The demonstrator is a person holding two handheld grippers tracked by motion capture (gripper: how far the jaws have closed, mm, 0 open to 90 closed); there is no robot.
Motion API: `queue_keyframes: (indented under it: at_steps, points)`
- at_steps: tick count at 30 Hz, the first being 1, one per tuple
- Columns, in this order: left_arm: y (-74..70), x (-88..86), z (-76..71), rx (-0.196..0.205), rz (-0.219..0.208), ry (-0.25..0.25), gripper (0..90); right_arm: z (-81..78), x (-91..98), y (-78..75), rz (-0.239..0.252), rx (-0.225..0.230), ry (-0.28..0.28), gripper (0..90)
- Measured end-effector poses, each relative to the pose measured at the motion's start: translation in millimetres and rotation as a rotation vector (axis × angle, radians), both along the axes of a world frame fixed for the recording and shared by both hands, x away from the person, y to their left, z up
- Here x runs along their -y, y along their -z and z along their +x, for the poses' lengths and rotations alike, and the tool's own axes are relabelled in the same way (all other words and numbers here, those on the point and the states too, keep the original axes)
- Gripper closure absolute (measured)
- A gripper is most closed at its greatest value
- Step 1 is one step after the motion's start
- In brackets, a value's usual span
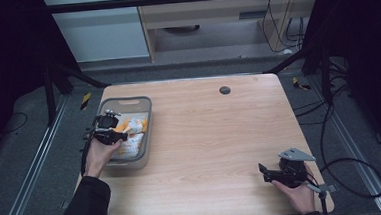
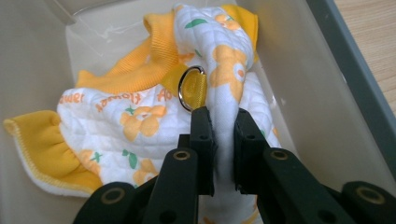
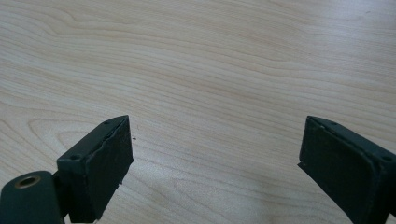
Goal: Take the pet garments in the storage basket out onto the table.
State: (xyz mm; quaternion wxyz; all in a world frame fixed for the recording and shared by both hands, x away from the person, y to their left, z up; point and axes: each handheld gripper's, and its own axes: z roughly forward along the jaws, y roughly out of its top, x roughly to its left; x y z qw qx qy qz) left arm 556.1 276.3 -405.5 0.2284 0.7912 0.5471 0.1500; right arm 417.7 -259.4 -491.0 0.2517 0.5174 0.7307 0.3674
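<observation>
A small white quilted garment with orange flower print and yellow trim lies crumpled in a grey plastic bin at the table's left. A metal ring shows on a yellow strap of it. My left gripper is shut on a raised fold of the white fabric inside the bin, and in the high view this left gripper sits over the bin's middle. My right gripper is open above bare wood; the high view shows the right gripper near the table's front right, held low.
The bin's walls stand close on both sides of the garment. A wooden table stretches wide between the two hands. A small black round cap sits near its far edge. Cables trail on the floor at right.
</observation>
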Motion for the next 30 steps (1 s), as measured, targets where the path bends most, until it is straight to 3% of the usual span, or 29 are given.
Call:
queue_keyframes:
  at_steps: [18, 30]
  points:
    - [-32.4, -11.2, -13.9, 0.073, -0.028, -0.003, 81.9, -0.2, -0.2, 0.0, 0.0, 0.001, 0.0, 9.5]
    - [-51.5, -12.3, -17.6, 0.091, -0.029, 0.01, 82.2, -0.2, -0.1, -0.1, 0.001, 0.001, 0.001, 9.6]
